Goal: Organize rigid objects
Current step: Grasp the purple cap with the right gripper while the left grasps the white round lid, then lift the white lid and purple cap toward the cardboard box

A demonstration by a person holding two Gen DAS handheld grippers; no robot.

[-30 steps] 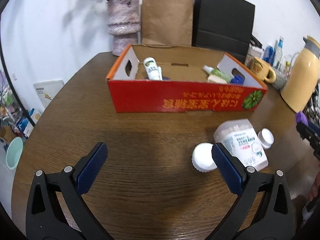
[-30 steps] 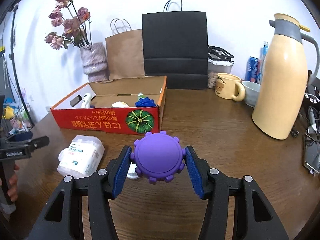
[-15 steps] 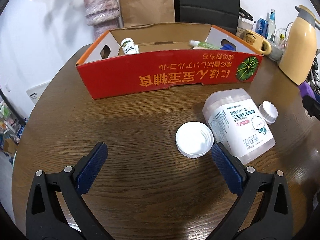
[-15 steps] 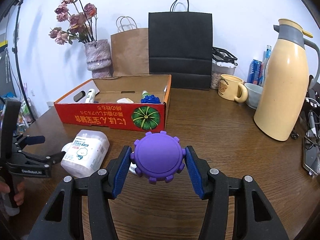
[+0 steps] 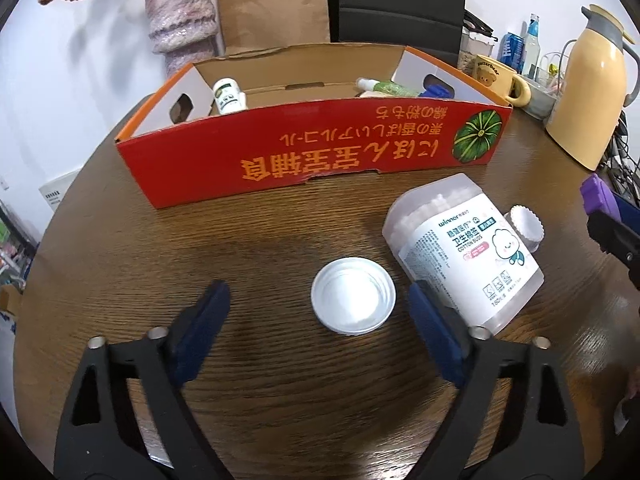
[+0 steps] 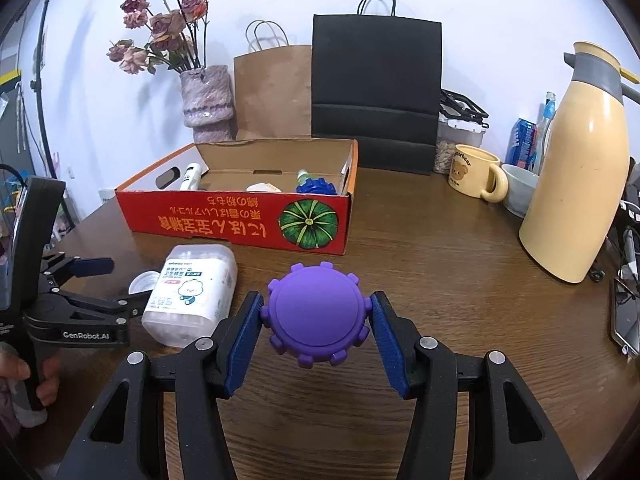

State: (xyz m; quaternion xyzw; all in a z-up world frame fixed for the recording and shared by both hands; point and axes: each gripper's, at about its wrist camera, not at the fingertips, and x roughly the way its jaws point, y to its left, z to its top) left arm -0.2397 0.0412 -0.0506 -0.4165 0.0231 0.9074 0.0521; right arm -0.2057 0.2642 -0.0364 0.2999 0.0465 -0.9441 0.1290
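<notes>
L gripper (image 5: 318,308): my jaws closing, not yet touching round white plastic lid (image 5: 353,301) near red cardboard box (image 5: 312,156) | R gripper (image 6: 316,320): pinching purple knobbed disc (image 6: 315,317)

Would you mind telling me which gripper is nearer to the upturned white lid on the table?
Left. The left gripper has been closing around the white lid, not yet touching. The right gripper, past the cotton bud box, holds a purple gear cap.
</notes>
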